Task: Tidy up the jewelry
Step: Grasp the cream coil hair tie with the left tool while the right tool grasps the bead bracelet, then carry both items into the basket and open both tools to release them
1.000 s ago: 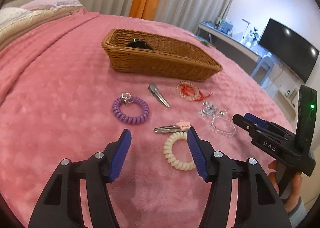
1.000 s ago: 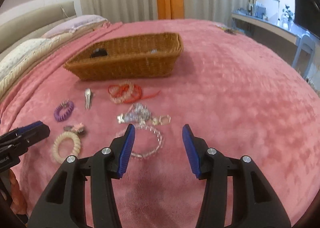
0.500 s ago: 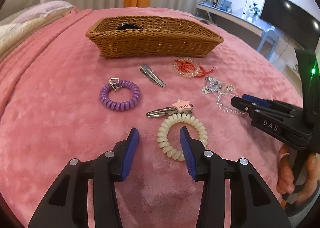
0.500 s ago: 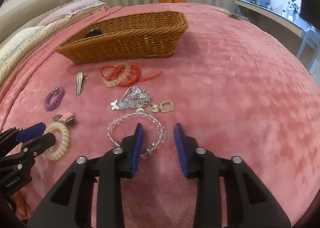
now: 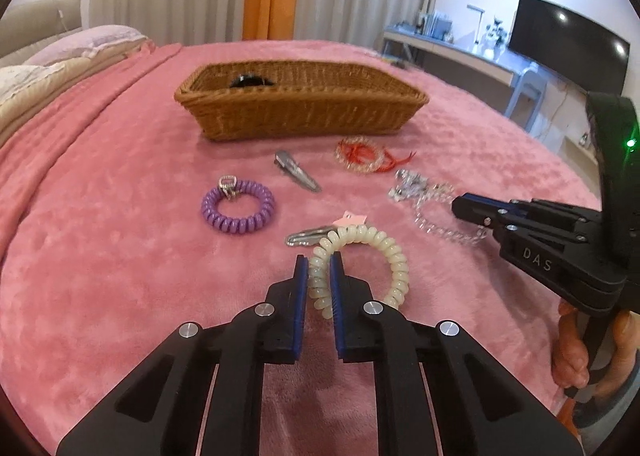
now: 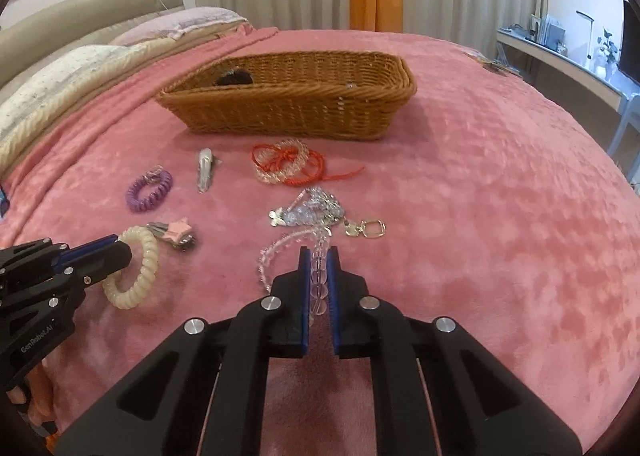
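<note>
Jewelry lies scattered mid-frame on the pink blanket (image 5: 100,256), below the wicker basket (image 5: 304,112) at upper centre. Left gripper (image 5: 319,268), lower centre, has its jaws clenched on the cream coil (image 5: 384,252). Right gripper (image 6: 319,262), lower centre of its own view, pinches the clear bead bracelet (image 6: 276,252). Purple coil (image 5: 238,212), silver clip (image 5: 298,176) and red bracelet (image 5: 362,156) lie loose between.

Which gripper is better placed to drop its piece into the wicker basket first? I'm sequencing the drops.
Marginal, but right: the right gripper, shut on the clear bead bracelet, looks slightly nearer the wicker basket than the left gripper clamping the cream coil bracelet.
</note>
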Demonstrator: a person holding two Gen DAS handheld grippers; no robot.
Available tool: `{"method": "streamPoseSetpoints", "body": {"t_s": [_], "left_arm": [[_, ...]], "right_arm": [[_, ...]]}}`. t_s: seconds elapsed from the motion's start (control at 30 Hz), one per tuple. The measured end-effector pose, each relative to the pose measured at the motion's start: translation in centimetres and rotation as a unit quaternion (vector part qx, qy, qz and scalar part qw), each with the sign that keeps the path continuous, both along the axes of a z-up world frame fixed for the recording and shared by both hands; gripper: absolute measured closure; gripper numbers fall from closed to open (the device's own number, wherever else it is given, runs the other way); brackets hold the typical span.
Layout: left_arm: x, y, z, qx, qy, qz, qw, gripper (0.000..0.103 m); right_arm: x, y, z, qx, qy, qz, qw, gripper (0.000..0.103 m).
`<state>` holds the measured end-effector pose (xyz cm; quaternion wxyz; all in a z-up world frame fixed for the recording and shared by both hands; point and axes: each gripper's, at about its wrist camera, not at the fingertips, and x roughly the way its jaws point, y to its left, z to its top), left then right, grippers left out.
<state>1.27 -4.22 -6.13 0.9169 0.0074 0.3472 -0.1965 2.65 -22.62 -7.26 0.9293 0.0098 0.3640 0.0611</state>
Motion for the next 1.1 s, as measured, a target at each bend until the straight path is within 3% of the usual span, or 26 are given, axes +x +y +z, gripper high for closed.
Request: {"method": "streamPoseSetpoints", "body": {"t_s": [0.13,0.4,0.53,0.73,0.9,1.1], "left_arm": [[-0.5,0.5,0.9,-0.014,-0.019,0.002,0.9997,0.094],[-0.5,1.0,1.2,-0.027,-0.015,0.008,0.9995,0.094],[-0.9,1.3,2.1,-0.031,-0.029,0.008,0.9991,0.094],[-0.8,1.4,4.5,-0.04,-0.05,0.004,0.9979,0.094],[1.5,1.8,7.3,-0.036,-0.075,0.002,0.9966,0.094],[6.4,1.9,10.7,-0.026,-0.104,0.019,0.9941,0.094]], "right_arm": [[-0.4,-0.6,1.3,0.023,-0.01,0.003,1.0,0.097],[-1.5,-0.1,3.2,0.035,-0.028,0.012,0.999,0.097],[-1.5,0.0,4.1,0.052,-0.018,0.02,0.998,0.097],[-1.6,0.0,6.8,0.047,-0.039,0.024,0.998,0.097],[-0.3,0.0,10.7,0.029,-0.077,0.021,0.996,0.097],[4.5,0.7,13.2,0.009,-0.102,0.021,0.995,0.097]]}}
